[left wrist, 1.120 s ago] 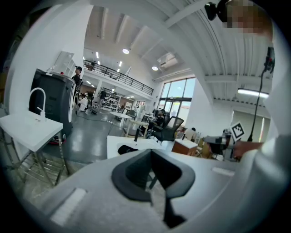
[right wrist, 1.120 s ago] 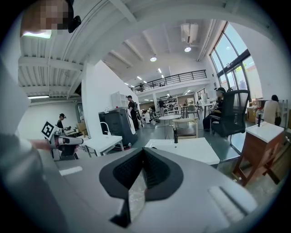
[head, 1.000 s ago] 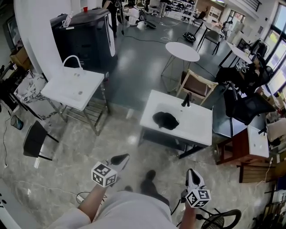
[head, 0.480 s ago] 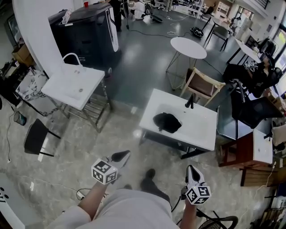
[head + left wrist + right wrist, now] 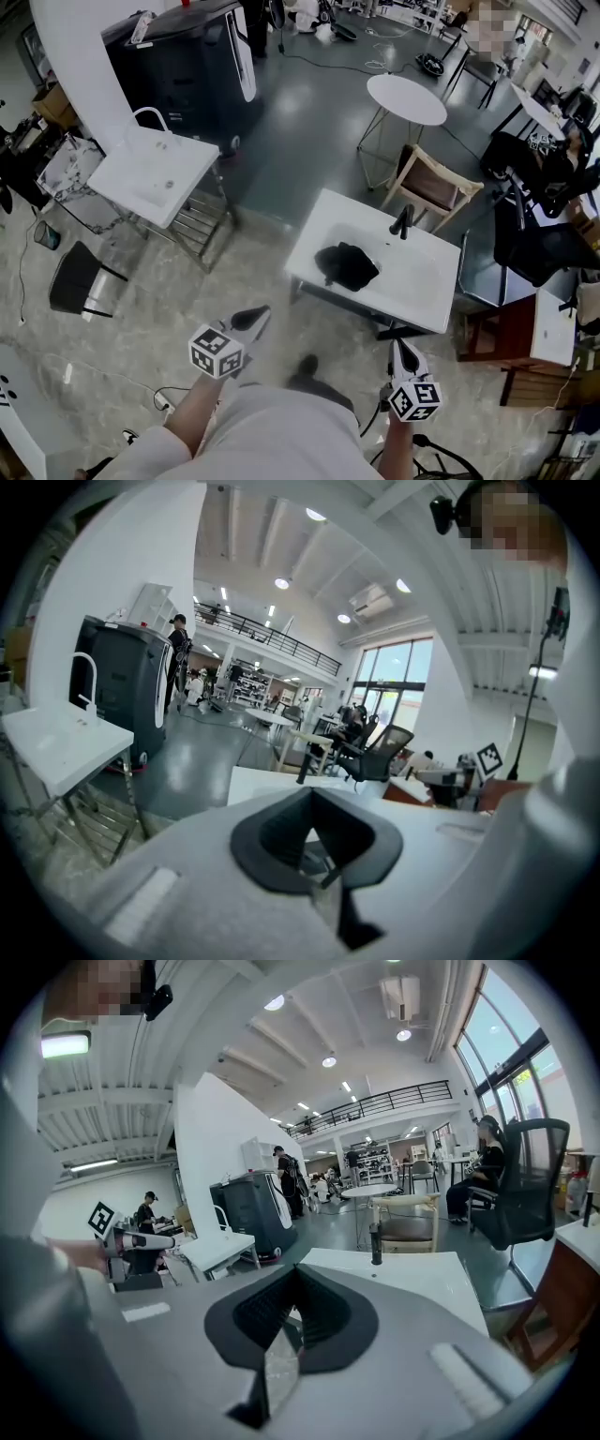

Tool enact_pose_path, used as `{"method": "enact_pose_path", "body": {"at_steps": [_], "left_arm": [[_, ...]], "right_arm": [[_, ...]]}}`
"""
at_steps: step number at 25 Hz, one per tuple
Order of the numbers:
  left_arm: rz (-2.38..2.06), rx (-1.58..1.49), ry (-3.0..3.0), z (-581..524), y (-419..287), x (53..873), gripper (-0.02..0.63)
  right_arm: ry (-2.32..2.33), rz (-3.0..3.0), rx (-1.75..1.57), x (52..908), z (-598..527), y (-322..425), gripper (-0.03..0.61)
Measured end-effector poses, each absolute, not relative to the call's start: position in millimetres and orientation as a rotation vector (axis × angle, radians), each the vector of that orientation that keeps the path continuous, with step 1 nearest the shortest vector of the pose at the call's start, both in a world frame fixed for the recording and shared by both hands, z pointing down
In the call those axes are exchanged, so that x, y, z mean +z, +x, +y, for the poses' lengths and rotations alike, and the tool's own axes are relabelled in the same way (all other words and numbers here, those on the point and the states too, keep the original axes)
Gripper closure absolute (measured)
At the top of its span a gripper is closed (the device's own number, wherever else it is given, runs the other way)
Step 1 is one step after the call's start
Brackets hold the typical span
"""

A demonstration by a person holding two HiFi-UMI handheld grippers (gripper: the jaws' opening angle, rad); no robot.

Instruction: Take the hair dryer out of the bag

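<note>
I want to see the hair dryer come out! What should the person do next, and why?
Probably step closer to the white table. The black bag lies on it, well ahead of the left gripper and right gripper, which hang over the floor, jaws together and empty. Neither looks able to reach it from here.

Glossy grey floor [image 5: 300, 141], round white table [image 5: 406, 98]

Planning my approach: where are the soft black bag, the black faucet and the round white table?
soft black bag [image 5: 347, 265]: head view, middle of its crumpled top.
black faucet [image 5: 403, 222]: head view, its upright stem.
round white table [image 5: 406, 98]: head view, centre of its top.
</note>
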State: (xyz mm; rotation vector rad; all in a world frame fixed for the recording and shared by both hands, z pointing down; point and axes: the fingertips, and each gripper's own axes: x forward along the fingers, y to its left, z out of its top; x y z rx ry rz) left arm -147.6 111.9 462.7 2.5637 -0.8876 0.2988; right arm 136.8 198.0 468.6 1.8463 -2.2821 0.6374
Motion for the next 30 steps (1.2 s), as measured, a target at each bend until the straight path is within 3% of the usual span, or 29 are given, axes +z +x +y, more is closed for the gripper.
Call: {"method": "enact_pose_path", "body": {"at_steps": [13,30], "left_arm": [[-0.943,0.283,2.506,72.0,-82.9,478.4,0.612],[-0.858,0.387,2.522,6.0,-47.1,504.8,0.612]], "right_arm": [[1.699,-2.325,0.666,498.8,138.1,195.3,0.574],[1.712,-2.253,0.742,525.7,90.0,209.2,0.574]]}}
